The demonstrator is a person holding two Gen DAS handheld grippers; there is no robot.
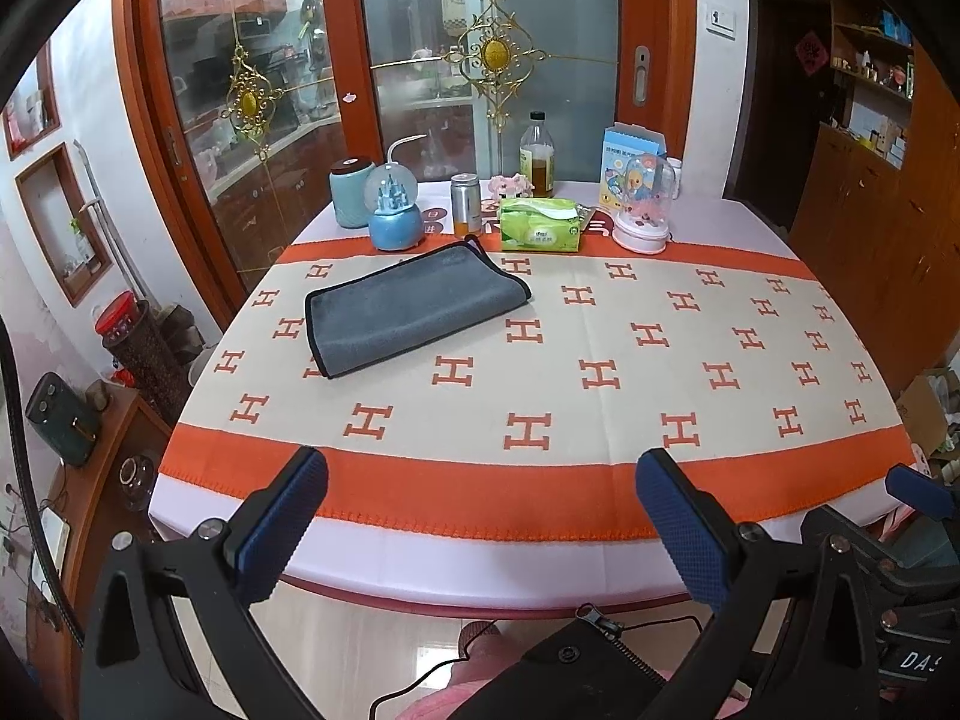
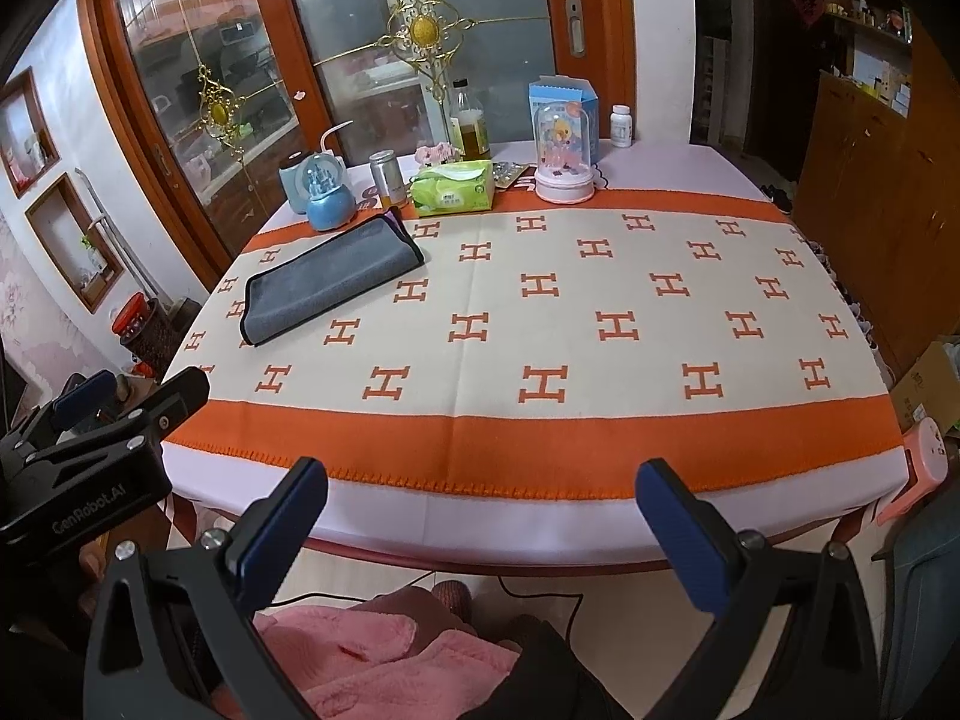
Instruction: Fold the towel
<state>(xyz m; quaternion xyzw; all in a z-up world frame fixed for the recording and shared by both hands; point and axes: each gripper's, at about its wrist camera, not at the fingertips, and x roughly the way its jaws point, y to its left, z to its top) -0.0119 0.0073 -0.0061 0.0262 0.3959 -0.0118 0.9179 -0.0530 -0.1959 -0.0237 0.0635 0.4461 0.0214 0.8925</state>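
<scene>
A grey towel with black trim [image 1: 414, 306] lies folded on the far left part of the table, on the cream and orange H-patterned cloth [image 1: 600, 336]. It also shows in the right wrist view [image 2: 330, 279]. My left gripper [image 1: 480, 480] is open and empty, held off the table's near edge, well short of the towel. My right gripper [image 2: 480, 492] is open and empty too, off the near edge and right of the left one. The left gripper's body [image 2: 90, 438] shows at the left of the right wrist view.
Along the table's far edge stand a blue snow globe [image 1: 393, 210], a teal jar [image 1: 351, 192], a metal can [image 1: 466, 204], a green tissue pack [image 1: 540, 223], an oil bottle [image 1: 537, 156], a blue box [image 1: 630, 165] and a pink domed toy [image 1: 643, 204]. Glass doors lie behind. A wooden cabinet [image 1: 870, 192] stands right.
</scene>
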